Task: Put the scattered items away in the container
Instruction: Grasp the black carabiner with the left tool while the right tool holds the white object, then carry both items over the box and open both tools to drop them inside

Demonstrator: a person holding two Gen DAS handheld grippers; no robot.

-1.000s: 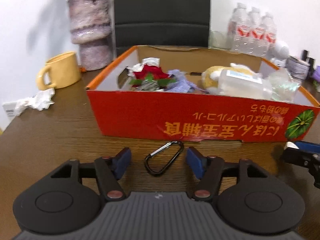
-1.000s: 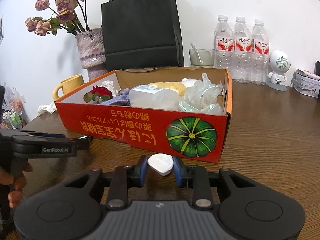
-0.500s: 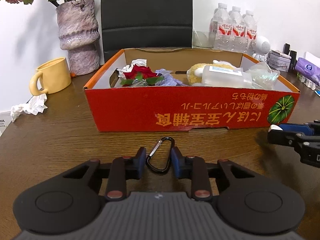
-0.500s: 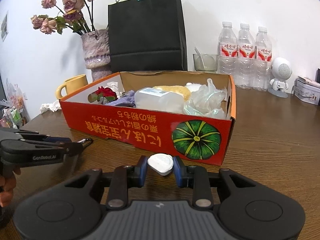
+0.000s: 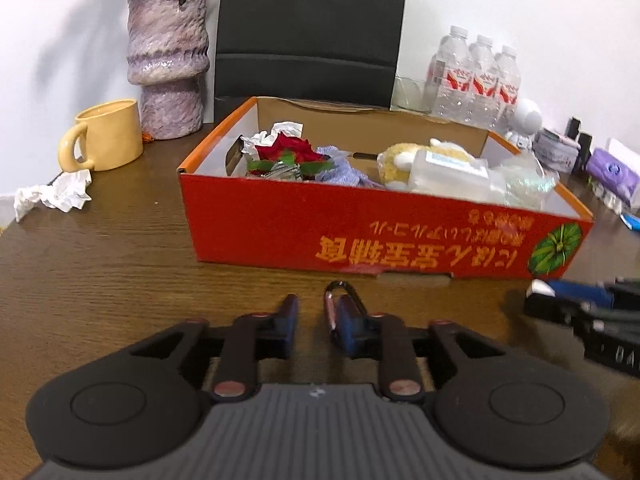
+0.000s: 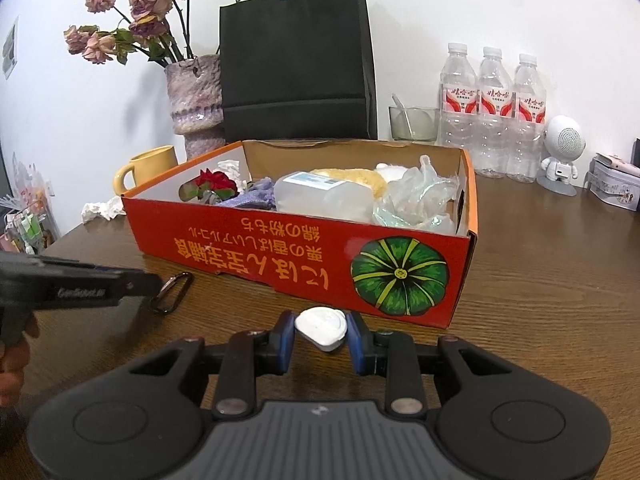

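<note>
Both grippers were shown before the red cardboard box, lower centre of each frame. Left gripper: jaws opening, carabiner against one pad, grip uncertain. Right gripper: clamped on a white plastic piece. Box largely filled; both items and a crumpled tissue remained outside.

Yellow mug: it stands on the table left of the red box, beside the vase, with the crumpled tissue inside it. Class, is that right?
No. The crumpled tissue is not inside the yellow mug; it lies on the table in front of it, as the left wrist view shows. The mug does stand left of the red box, beside the vase.
</note>
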